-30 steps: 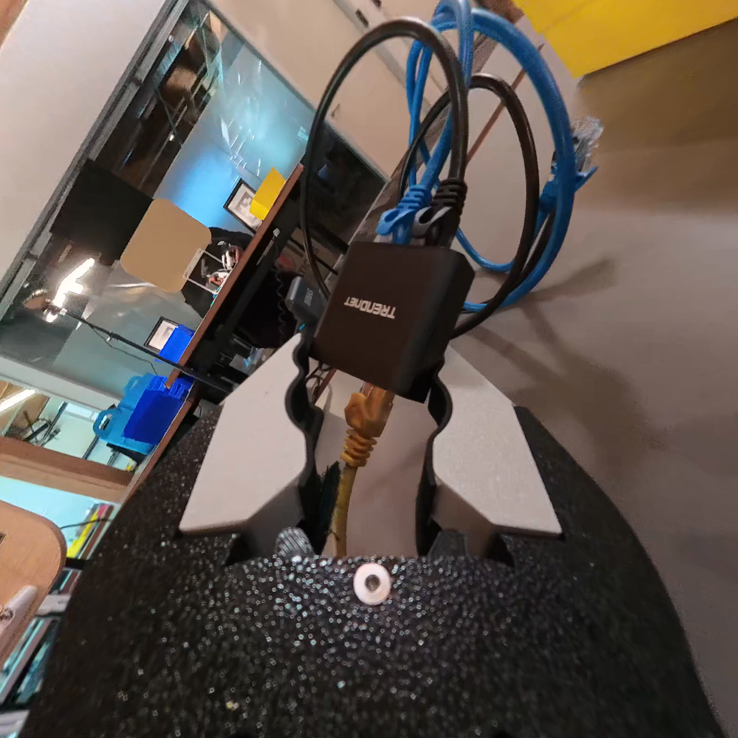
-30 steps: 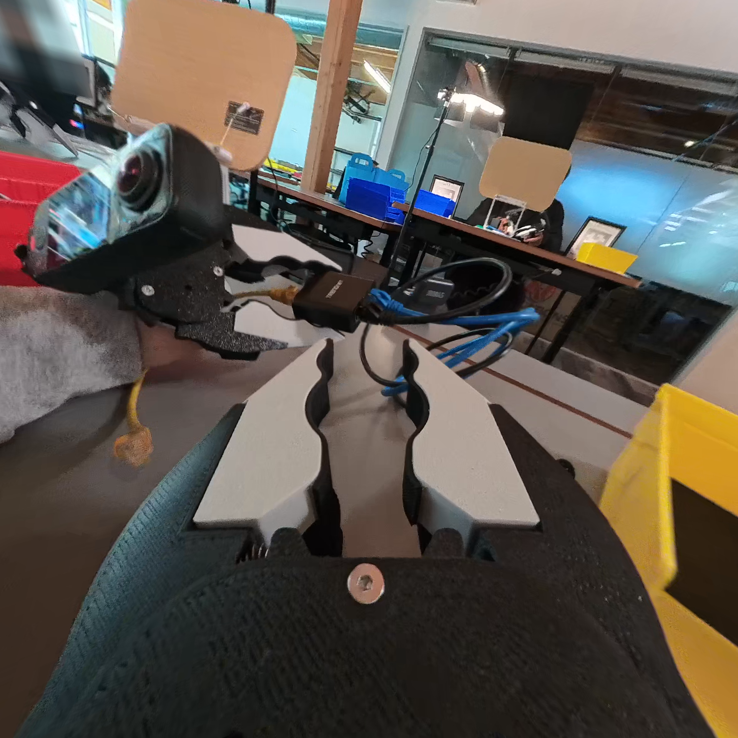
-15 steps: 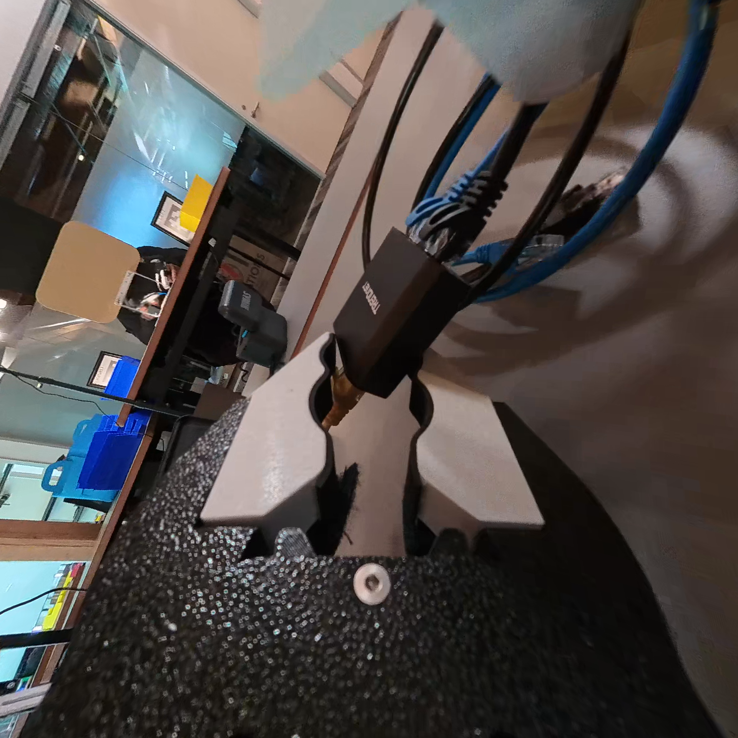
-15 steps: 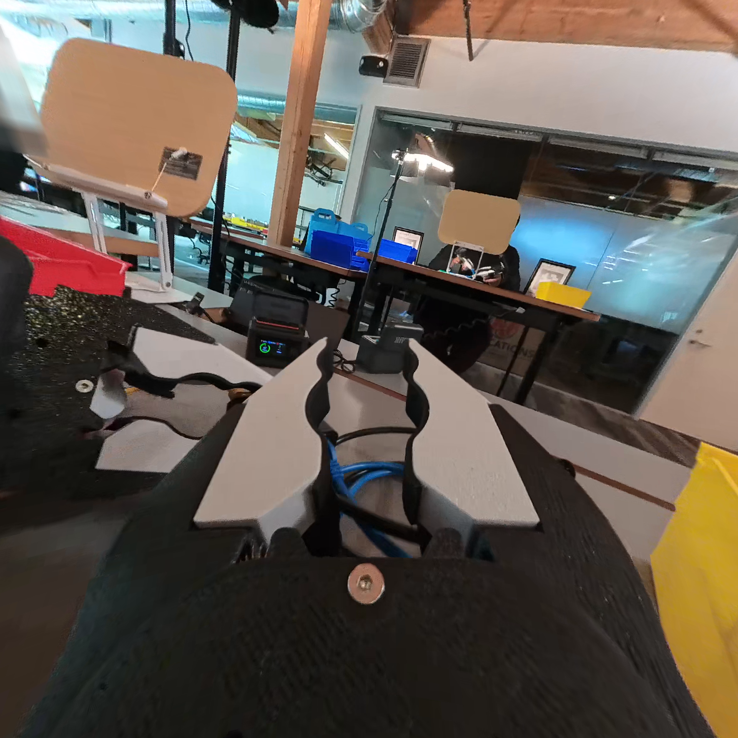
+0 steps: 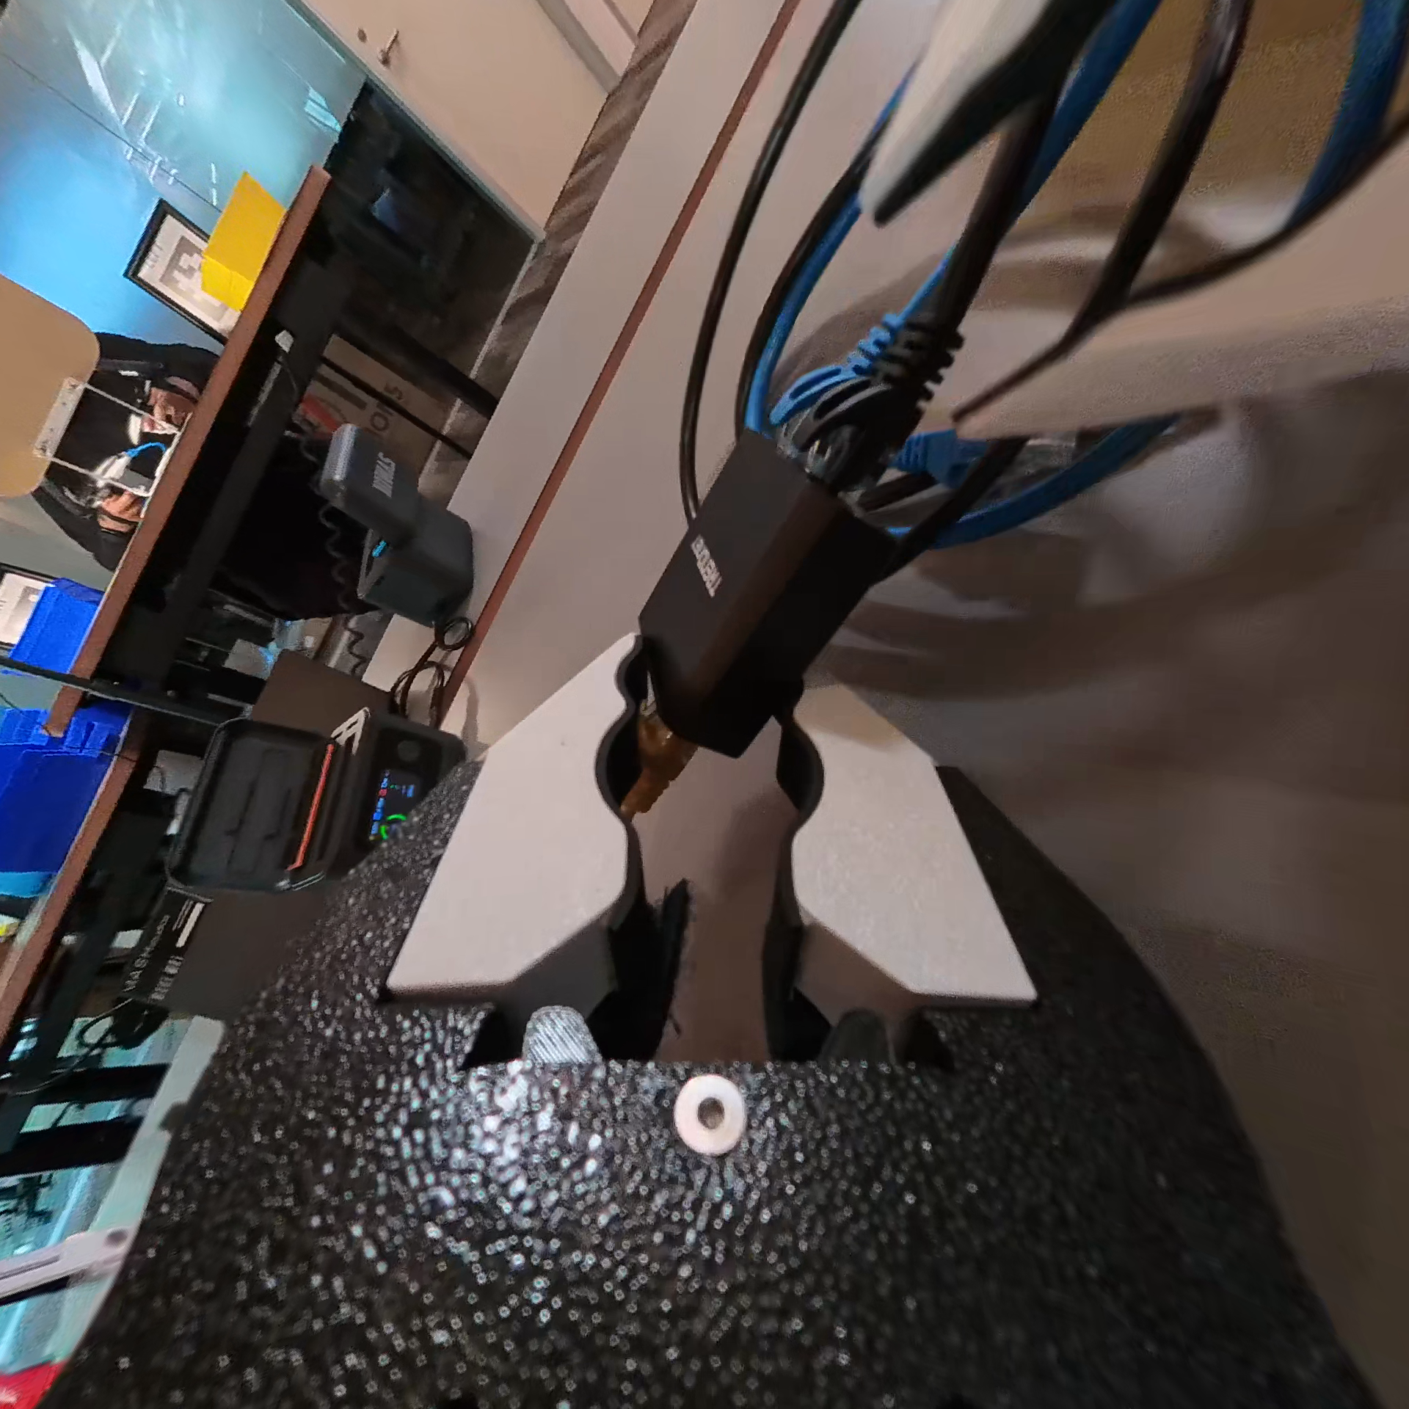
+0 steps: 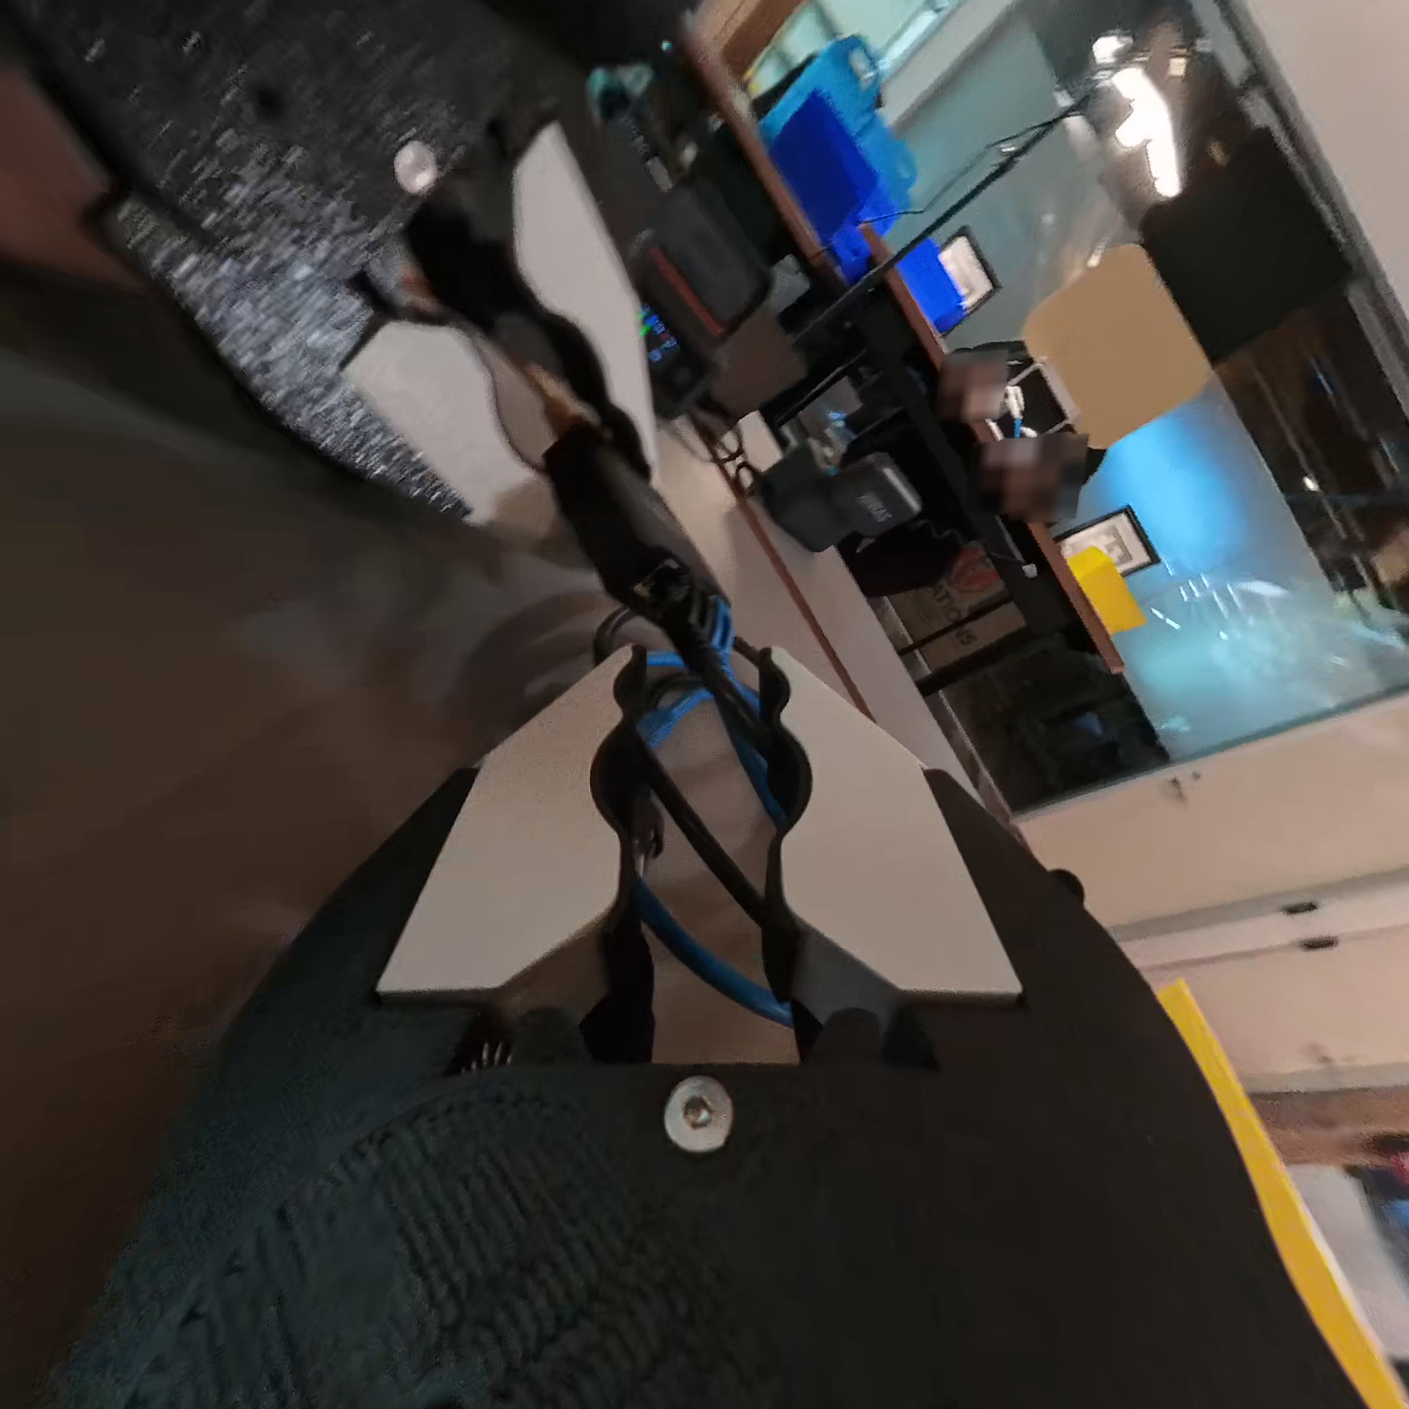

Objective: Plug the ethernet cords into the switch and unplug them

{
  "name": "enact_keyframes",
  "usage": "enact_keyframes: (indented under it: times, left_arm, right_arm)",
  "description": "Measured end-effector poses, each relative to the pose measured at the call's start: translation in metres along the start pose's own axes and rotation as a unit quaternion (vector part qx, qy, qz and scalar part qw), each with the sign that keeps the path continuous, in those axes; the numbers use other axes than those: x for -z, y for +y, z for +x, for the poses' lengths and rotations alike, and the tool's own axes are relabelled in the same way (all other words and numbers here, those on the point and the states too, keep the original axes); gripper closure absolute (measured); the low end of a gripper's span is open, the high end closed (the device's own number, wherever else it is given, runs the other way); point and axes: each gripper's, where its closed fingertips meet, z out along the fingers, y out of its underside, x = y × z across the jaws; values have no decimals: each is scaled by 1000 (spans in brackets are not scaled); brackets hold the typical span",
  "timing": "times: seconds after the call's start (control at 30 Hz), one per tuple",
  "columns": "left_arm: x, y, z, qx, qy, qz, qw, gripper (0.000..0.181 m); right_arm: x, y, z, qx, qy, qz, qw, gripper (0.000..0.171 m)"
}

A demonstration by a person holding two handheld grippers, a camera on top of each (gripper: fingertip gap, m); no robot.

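My left gripper (image 5: 713,678) is shut on the near end of the small black switch (image 5: 762,595) and holds it above the grey table (image 5: 1182,762). A yellow cord's plug (image 5: 656,762) sits in the switch's near side, between my fingers. Blue cords (image 5: 831,389) and a black cord (image 5: 926,358) are plugged into its far side. My right gripper (image 6: 701,659) is open, just behind the switch (image 6: 617,518). The black cord (image 6: 709,839) and a blue cord (image 6: 686,945) run between its fingers. One right finger (image 5: 953,99) shows blurred in the left wrist view.
A yellow bin (image 6: 1258,1144) stands at the right. A black power unit with a lit display (image 5: 290,808) and a dark charger (image 5: 396,534) stand at the table's far side. Behind are desks with blue bins (image 5: 46,762) and a seated person. There is about 8 centimetres between the tips of the two grippers.
My right gripper has dropped over the loose cords and come up to the switch's far side. The left gripper has tilted, still holding the switch. Both views have rolled.
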Motion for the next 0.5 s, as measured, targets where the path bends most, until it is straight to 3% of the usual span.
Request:
enact_keyframes:
  times: [0.2, 0.43, 0.5]
  left_arm:
    - [1, 5, 3, -55, -5, -19, 998, 151]
    - [3, 8, 11, -78, 18, -11, 997, 150]
    - [3, 8, 11, -82, 17, -14, 996, 150]
  right_arm:
    - [-12, 3, -17, 98, -5, -22, 995, 160]
    - [-16, 3, -25, 97, -22, -11, 995, 146]
    - [-16, 3, -27, 95, -26, -6, 995, 155]
